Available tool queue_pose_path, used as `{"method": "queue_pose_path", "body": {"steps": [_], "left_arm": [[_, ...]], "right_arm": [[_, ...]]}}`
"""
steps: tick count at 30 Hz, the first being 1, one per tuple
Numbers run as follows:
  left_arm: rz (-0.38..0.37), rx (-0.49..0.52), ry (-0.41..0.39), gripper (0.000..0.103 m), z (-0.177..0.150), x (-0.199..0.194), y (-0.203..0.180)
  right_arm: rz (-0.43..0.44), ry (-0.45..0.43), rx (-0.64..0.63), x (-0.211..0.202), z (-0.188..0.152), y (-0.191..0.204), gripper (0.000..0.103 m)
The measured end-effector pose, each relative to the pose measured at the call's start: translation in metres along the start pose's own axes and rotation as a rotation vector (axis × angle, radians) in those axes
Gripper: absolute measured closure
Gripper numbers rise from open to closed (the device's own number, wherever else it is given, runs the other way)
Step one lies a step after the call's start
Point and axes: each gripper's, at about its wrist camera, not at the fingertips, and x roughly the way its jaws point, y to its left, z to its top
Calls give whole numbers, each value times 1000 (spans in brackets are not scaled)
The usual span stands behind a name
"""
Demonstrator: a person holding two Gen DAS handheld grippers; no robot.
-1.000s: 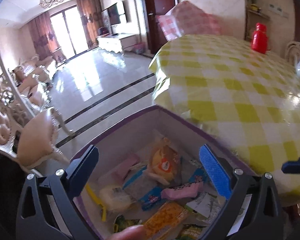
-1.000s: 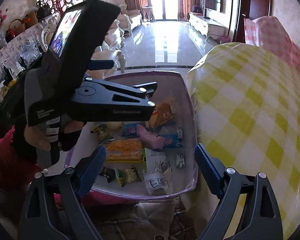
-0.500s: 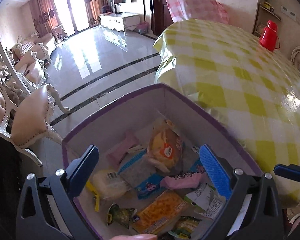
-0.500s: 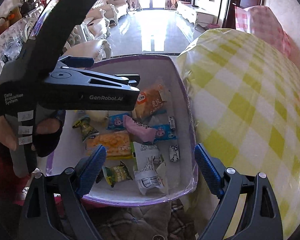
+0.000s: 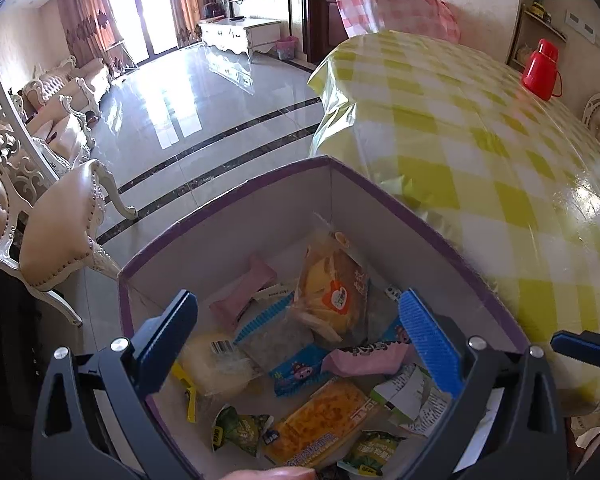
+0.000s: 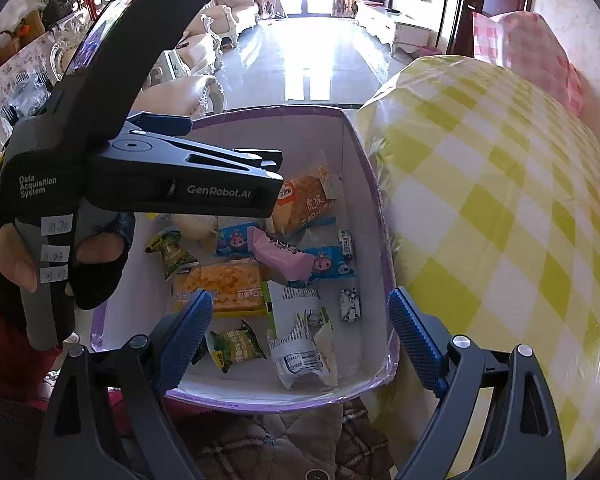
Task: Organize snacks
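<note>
Purple-rimmed cardboard forms the box (image 5: pixel 236 216) of snacks that sits beside the table (image 5: pixel 480 148), whose yellow-and-white checked cloth hangs just against the box's wall. Only the left wrist view takes in the red flask (image 5: pixel 542 70) at the table's far side, the padded chair (image 5: pixel 56 236) and the glossy floor beyond the box. Only the right wrist view shows the person's left hand (image 6: pixel 18 252), in a fingerless black glove, gripping the handle of the left gripper (image 6: pixel 276 168), and the quilted cushion (image 6: pixel 276 436) under the box's near edge.

Inside the box lie loose packets. An orange bread packet (image 5: pixel 332 292) leans toward the far wall. A pink wrapper (image 5: pixel 366 358) lies over 2 blue packets (image 6: pixel 328 262), and a second pink bar (image 5: pixel 244 294) rests near the far left corner. A pale round bun in clear film (image 5: pixel 216 364) sits at the left, a flat orange-yellow packet (image 6: pixel 220 286) in the middle, 2 small green packets (image 6: pixel 236 346) near it, and a white-and-green wrapper (image 6: pixel 300 336) toward the near wall. A tiny black-and-white sweet (image 6: pixel 350 304) lies by the right wall.

The left gripper (image 5: pixel 298 334) hangs over the box with its blue pads spread wide and nothing between them. The right gripper (image 6: pixel 300 338) is likewise wide open above the near edge, holding nothing.
</note>
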Motion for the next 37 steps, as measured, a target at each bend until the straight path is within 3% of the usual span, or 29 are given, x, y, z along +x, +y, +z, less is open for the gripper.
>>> {"method": "queue_pose_path", "body": {"steps": [37], "left_arm": [[-5, 1, 21, 2, -1, 12, 2]], "right_arm": [[1, 30, -16, 11, -7, 4, 16]]}}
